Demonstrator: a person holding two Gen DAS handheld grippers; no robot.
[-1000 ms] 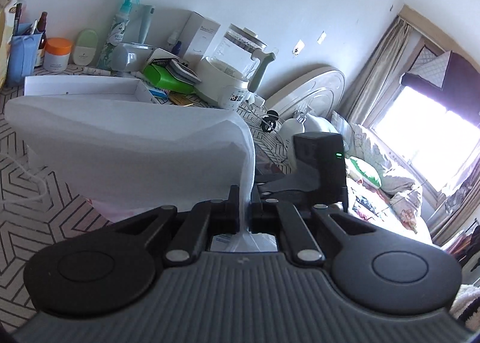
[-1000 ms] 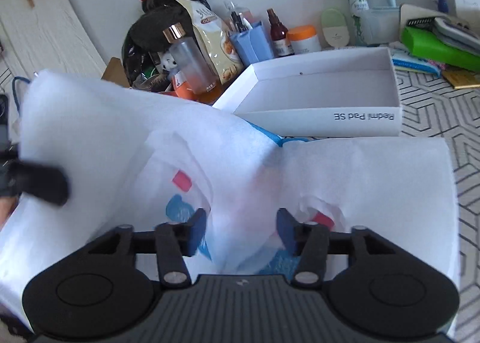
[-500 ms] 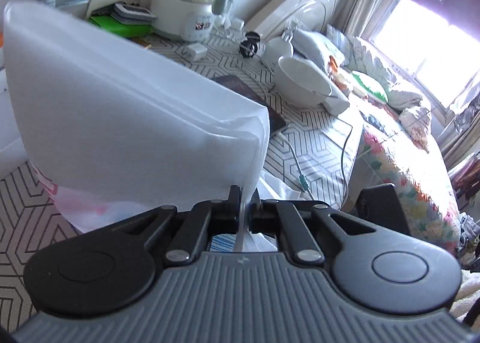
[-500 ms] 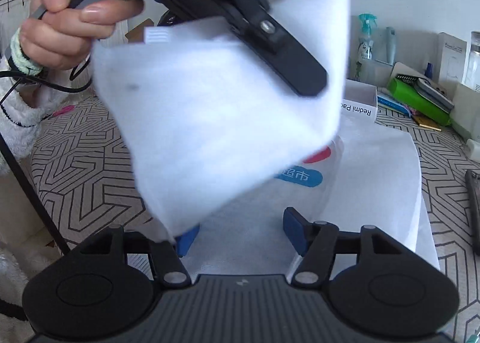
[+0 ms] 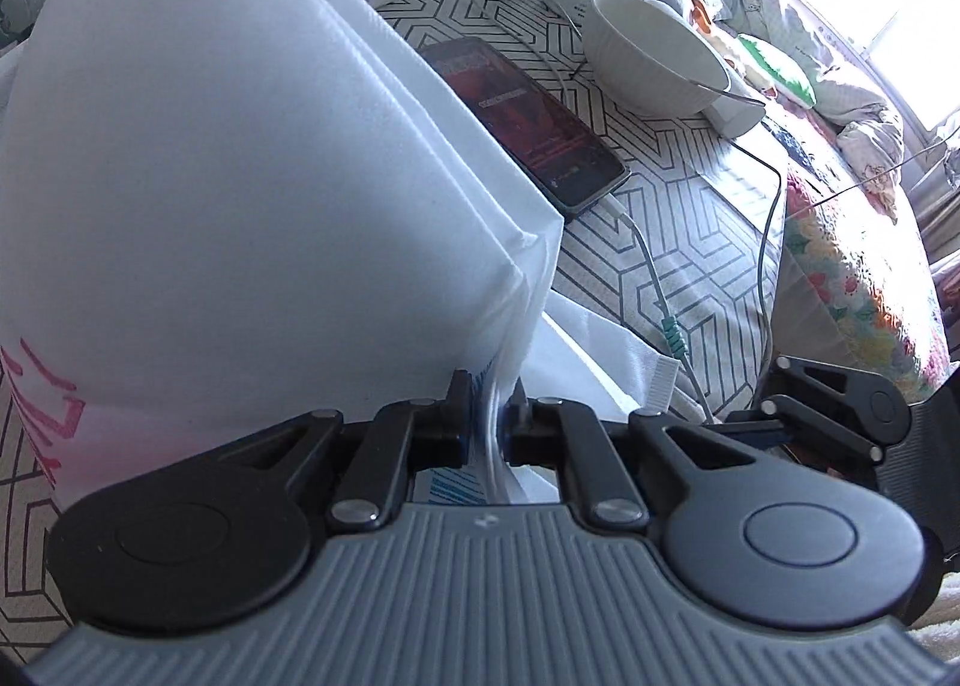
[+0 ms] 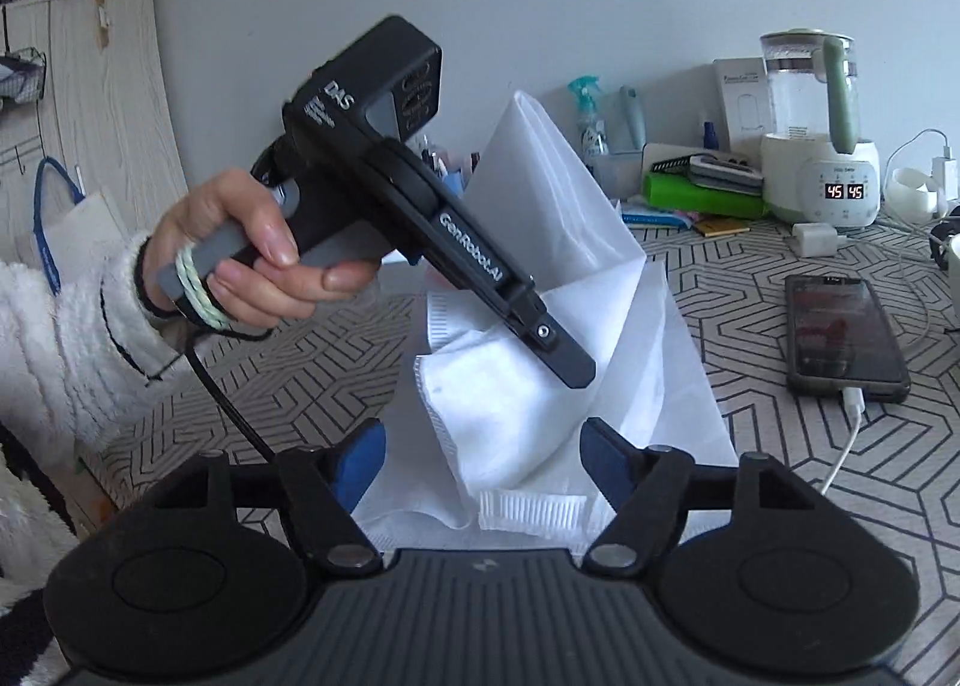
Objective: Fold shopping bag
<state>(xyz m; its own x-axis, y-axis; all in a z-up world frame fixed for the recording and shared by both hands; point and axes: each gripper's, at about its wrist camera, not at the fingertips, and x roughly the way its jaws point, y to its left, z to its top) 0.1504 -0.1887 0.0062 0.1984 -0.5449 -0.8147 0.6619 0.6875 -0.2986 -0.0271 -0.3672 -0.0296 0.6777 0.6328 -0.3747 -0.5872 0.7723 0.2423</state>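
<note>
The white non-woven shopping bag has red and blue print and rises as a folded peak from the patterned table. My left gripper pinches several layers of its edge; the jaws are just starting to open, but the pads still press the fabric. In the right wrist view the left gripper points steeply down onto the bag, held by a hand. My right gripper is low at the bag's near edge. Its jaws are opening wide, the fabric lies between them, and the blue pads do not touch it.
A phone on a charging cable lies right of the bag. Past it stand a white bowl, a kettle, a green box and bottles along the wall. The tablecloth has a black line pattern.
The left gripper has swung the pinched bag flap down and towards the phone side, tipping more steeply. The right gripper's jaws have widened and no longer hold fabric.
</note>
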